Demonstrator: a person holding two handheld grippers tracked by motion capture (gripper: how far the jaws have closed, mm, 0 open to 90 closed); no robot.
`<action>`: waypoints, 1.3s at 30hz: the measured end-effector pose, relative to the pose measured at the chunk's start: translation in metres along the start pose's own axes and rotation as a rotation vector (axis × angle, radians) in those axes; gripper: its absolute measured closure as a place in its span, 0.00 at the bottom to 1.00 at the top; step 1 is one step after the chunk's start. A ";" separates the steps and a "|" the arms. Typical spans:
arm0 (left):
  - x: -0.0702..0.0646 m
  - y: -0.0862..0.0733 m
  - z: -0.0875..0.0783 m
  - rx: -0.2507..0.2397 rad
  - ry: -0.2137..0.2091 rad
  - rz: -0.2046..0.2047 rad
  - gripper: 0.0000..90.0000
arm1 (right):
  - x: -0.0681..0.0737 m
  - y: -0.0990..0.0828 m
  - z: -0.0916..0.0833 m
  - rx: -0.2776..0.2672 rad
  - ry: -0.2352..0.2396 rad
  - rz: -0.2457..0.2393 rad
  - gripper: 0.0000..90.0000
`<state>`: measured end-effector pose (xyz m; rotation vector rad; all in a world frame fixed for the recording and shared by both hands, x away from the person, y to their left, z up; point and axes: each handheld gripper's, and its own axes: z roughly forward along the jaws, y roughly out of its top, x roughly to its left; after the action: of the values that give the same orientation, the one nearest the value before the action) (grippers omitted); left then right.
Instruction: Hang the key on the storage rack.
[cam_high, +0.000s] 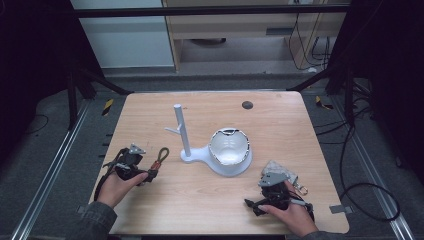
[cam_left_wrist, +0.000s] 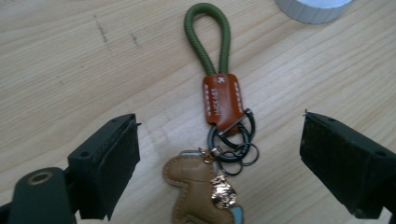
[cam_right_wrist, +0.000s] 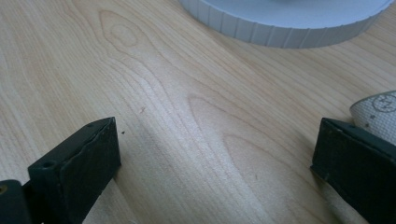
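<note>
1. While both hands rest near the table's (cam_high: 150, 107) front edge, the high view has the left gripper (cam_high: 145, 175) low on the wood with the keychain (cam_high: 160, 158) running out ahead of its tips. The white stand (cam_high: 183, 134), an upright post with side pegs on a base joined to a round dish (cam_high: 229, 146), sits well ahead and between the two grippers. The right gripper (cam_high: 260, 202) lies flat, with a pale fabric item (cam_high: 278, 167) just ahead of it. My read: pegs are there for hanging, so the loop likely goes on one.
2. Left gripper view: jaws spread wide, gripping nothing. Keychain lies flat between them. The green cord loop (cam_left_wrist: 208, 39) points away from the gripper, the orange leather tab (cam_left_wrist: 223, 100) sits mid-gap, the dark rings (cam_left_wrist: 234, 145) come nearer, and the tan leather charm (cam_left_wrist: 198, 193) is nearest the palm. The loop-forward layout leaves the tab as the obvious pinch point.
3. Right gripper view: jaws also wide, bare wood between them. The ribbed white base rim (cam_right_wrist: 285, 23) is ahead, and the fabric corner (cam_right_wrist: 380, 114) touches or sits just behind the outer jaw; I can't tell which. Looks parked, clear of the left side's work.
</note>
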<state>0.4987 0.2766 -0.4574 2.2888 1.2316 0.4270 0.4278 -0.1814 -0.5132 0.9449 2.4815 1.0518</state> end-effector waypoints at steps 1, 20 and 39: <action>0.002 0.001 0.000 0.001 0.006 0.003 0.15 | 0.000 0.000 0.000 0.002 0.000 0.000 0.01; 0.007 0.024 0.011 0.120 -0.057 0.001 0.39 | 0.000 -0.001 -0.001 -0.001 0.000 -0.002 0.01; 0.001 0.038 0.031 0.166 -0.036 -0.033 0.58 | 0.000 -0.001 -0.001 0.000 0.001 0.000 0.01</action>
<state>0.5407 0.2513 -0.4619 2.3989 1.3299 0.2801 0.4267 -0.1828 -0.5132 0.9445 2.4823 1.0533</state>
